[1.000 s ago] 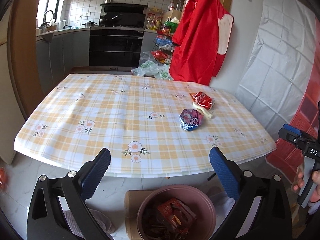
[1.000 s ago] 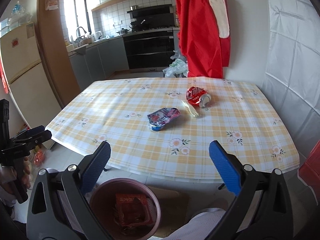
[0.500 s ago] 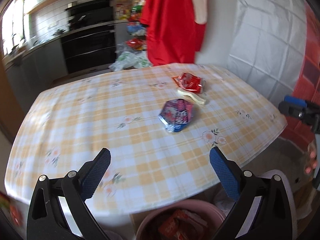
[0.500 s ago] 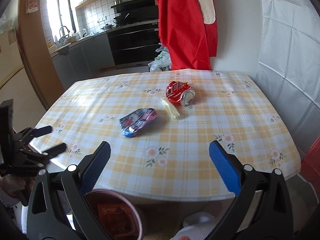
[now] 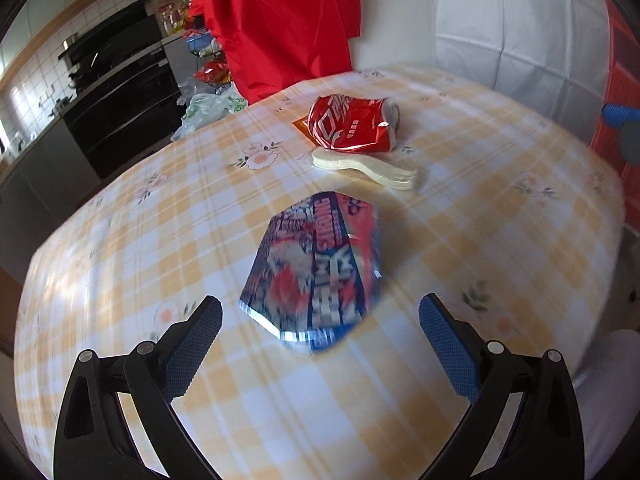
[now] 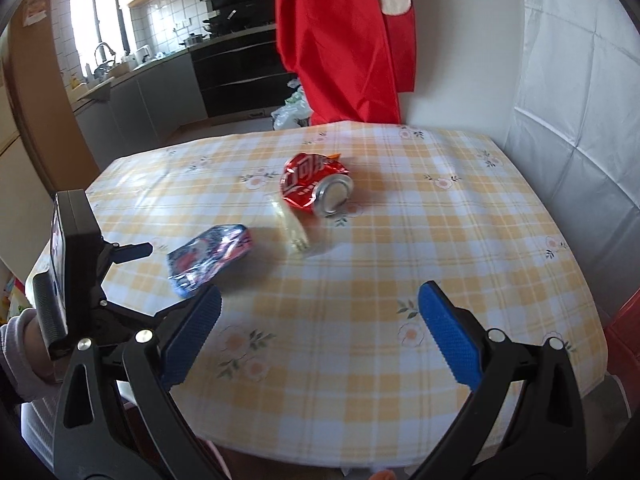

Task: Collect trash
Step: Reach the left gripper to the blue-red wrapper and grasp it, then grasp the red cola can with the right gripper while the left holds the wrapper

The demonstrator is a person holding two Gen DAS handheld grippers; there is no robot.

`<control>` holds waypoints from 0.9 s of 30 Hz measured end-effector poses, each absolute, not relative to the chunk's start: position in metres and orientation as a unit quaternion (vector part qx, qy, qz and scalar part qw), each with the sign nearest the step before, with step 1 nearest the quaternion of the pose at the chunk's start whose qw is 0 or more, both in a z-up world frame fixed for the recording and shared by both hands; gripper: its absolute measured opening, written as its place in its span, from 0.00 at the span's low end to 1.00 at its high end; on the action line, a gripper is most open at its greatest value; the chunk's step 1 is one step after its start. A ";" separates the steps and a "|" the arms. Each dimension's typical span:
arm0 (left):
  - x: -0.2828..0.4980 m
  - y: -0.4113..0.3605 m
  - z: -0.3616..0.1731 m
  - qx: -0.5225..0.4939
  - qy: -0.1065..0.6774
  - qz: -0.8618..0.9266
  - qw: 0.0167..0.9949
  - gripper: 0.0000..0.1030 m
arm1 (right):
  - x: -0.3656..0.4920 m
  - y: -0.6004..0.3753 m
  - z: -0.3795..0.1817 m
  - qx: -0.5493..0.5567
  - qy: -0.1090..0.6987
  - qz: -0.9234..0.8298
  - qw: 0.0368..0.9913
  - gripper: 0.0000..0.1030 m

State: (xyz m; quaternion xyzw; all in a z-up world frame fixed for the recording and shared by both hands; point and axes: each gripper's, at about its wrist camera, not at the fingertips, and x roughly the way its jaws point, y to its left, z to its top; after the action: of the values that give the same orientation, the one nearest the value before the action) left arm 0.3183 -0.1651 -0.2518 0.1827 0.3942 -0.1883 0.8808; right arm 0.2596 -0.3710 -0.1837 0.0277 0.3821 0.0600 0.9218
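A crumpled blue and red snack wrapper (image 5: 320, 264) lies on the checked tablecloth (image 5: 160, 240), just ahead of my open left gripper (image 5: 320, 332). Behind it lie a stack of pale flat sticks (image 5: 368, 168) and a crushed red can (image 5: 352, 124). In the right wrist view my right gripper (image 6: 320, 332) is open and empty over the near table edge. The wrapper (image 6: 212, 256) lies to its front left, the sticks (image 6: 294, 226) and the can (image 6: 316, 184) farther back. The left gripper's body (image 6: 80, 276) shows at the left, close to the wrapper.
A red garment (image 6: 344, 40) hangs behind the table's far edge. A white cloth (image 6: 580, 80) covers the wall at the right. Kitchen counters and an oven (image 6: 236, 72) stand in the back. Plastic bags (image 5: 208, 108) lie on the floor beyond the table.
Both grippers have moved forward over the table. The left one has closed in on the blue wrapper. The pink trash bin below has dropped out of view.
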 end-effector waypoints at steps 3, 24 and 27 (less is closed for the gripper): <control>0.331 -0.173 -0.260 0.202 0.391 -0.185 0.879 0.91 | 0.276 -0.378 -0.189 0.034 0.385 0.059 0.920 0.94; 0.356 -0.065 -0.219 -0.035 0.391 -0.168 0.904 0.06 | 0.394 -0.373 -0.221 0.055 0.418 0.085 0.903 0.94; 0.352 -0.045 -0.216 -0.064 0.386 -0.153 0.908 0.06 | 0.418 -0.369 -0.231 0.065 0.422 0.074 0.901 0.94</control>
State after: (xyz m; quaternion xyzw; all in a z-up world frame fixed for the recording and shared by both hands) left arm 0.3522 -0.0446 -0.2160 -0.0642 0.3857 -0.1531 0.9075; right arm 0.4184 -0.3693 -0.2307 0.0653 0.4219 0.0742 0.9012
